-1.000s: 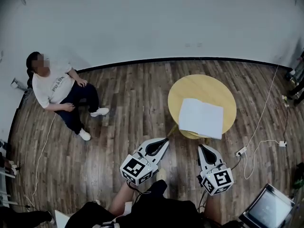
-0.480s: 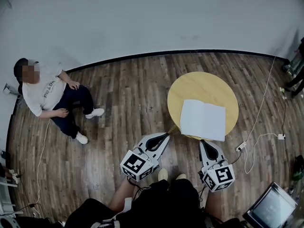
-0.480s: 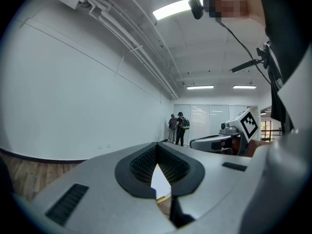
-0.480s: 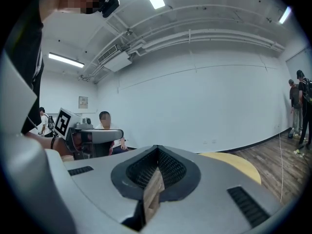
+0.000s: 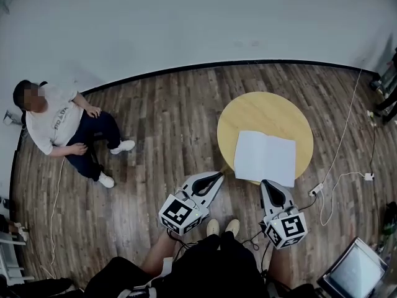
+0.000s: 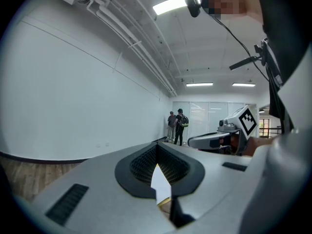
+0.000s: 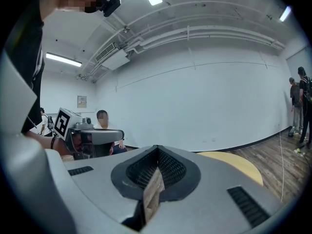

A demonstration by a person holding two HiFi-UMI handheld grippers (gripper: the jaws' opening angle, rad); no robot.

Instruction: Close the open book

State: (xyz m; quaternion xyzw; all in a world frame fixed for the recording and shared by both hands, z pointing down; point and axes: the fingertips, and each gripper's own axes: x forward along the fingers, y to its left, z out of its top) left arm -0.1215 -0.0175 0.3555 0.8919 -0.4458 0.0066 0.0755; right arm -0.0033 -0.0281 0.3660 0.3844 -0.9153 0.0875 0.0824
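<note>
The left claw (image 5: 217,176) and right claw (image 5: 267,185) are pinched shut on nothing, just short of the open white book (image 5: 265,157) lying at the near edge of the round yellow wooden table (image 5: 260,113), with brown plank floor (image 5: 173,135) open all around.

Nothing legible: the seated person's shirt print (image 5: 60,118) and a wall sign (image 7: 82,101) are too small to read.

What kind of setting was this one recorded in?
Probably a bare office or lab room set up for recording: dark wood-plank floor, plain white walls, ceiling strip lights with exposed pipes, and only a small round yellow table holding an open white book.
</note>
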